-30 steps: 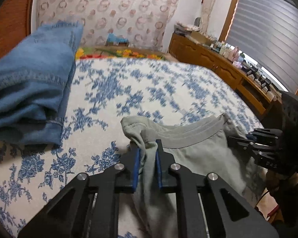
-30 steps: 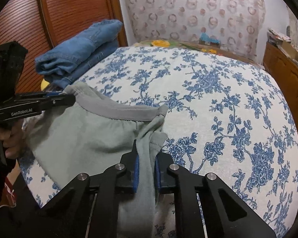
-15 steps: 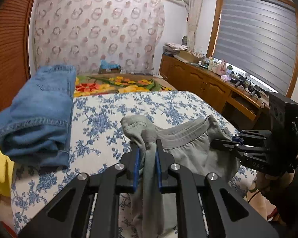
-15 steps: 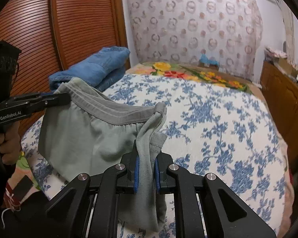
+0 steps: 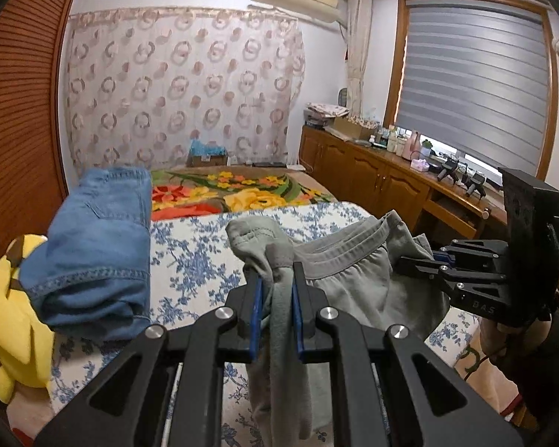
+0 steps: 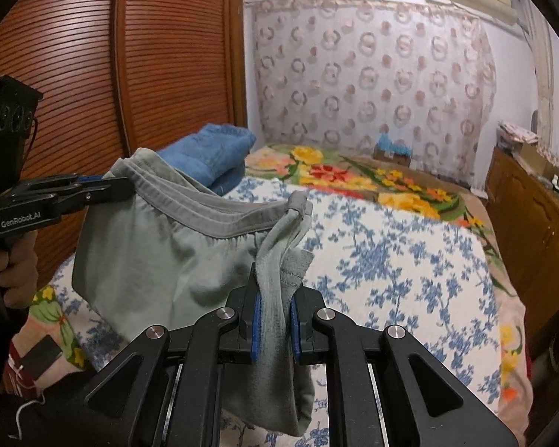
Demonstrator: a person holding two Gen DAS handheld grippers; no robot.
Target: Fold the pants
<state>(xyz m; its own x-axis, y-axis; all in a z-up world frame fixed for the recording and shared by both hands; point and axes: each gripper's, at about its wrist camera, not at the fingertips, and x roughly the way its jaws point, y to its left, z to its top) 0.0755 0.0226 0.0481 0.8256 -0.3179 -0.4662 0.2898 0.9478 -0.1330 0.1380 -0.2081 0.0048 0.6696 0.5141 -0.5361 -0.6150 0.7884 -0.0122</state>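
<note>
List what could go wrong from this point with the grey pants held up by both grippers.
1. The left gripper and right gripper each pinch only a bunched waistband corner of the grey pants; fabric could slip out when tensioned.
2. The waistband sags between them, so the pants may land creased on the floral bedspread.
3. Laid too far left, they could overlap the folded jeans.

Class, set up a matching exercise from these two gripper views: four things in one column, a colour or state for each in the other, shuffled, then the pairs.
Things:
1. grey pants
2. folded jeans
3. plush toy
4. window blind

Descriptions:
A. yellow, at the bed's left edge
B. pulled down most of the way
C. held up by the waistband
D. blue, lying on the bedspread

Pairs: 1-C, 2-D, 3-A, 4-B
</note>
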